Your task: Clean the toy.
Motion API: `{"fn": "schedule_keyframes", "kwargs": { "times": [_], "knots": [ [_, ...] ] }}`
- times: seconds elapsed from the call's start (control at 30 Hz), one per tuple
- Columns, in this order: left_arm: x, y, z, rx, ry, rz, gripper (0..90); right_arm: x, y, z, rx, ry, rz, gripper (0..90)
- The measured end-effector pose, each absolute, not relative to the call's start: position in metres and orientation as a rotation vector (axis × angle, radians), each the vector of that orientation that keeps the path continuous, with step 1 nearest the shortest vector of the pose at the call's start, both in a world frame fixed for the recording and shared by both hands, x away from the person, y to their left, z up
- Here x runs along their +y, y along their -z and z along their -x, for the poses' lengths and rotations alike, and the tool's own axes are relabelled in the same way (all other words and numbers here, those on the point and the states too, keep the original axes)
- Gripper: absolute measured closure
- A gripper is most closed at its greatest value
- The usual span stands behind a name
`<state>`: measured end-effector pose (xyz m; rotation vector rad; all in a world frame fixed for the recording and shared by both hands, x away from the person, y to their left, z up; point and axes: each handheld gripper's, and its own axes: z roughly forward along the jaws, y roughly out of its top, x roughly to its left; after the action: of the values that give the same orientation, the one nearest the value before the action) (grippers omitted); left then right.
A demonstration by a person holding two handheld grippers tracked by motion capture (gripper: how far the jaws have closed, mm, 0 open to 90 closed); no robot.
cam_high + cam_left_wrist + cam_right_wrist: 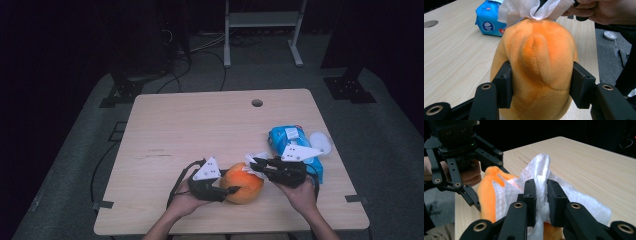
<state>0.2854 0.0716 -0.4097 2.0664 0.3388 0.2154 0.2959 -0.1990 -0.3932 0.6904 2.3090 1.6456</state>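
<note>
An orange plush toy (243,187) lies near the table's front edge. My left gripper (226,190) is shut on it, both pads pressing into the plush toy (541,65) from either side. A white wet wipe (256,165) rests on the toy's top, and my right gripper (254,165) is shut on it. In the right gripper view the wet wipe (541,172) is pinched between the two pads, draped over the plush toy (487,195), with my left gripper (477,181) behind at the left. The wet wipe (534,8) touches the toy's upper end.
A blue pack of wipes (292,145) lies right of the toy, also seen as the blue pack (489,21) beyond it. A white lid-like object (320,142) lies by the pack. The table (190,125) has a cable hole (257,103) at the back.
</note>
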Motion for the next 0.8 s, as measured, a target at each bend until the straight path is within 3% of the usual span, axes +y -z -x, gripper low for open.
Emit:
{"fn": "schedule_keyframes", "kwargs": {
  "times": [0.23, 0.57, 0.8],
  "knots": [
    [0.066, 0.411, -0.279, 0.306, -0.234, -2.085, 44.7, -0.169, 0.386, -0.282, 2.356, -1.718, -0.551, 77.6],
    [0.064, 0.414, -0.28, 0.29, -0.221, -2.087, 42.9, -0.191, 0.394, -0.295, 2.34, -1.654, -0.68, 77.6],
    [0.066, 0.421, -0.293, 0.357, -0.105, -2.081, 11.1, -0.183, 0.395, -0.292, 2.362, -1.645, -0.631, 77.6]
  ]
}}
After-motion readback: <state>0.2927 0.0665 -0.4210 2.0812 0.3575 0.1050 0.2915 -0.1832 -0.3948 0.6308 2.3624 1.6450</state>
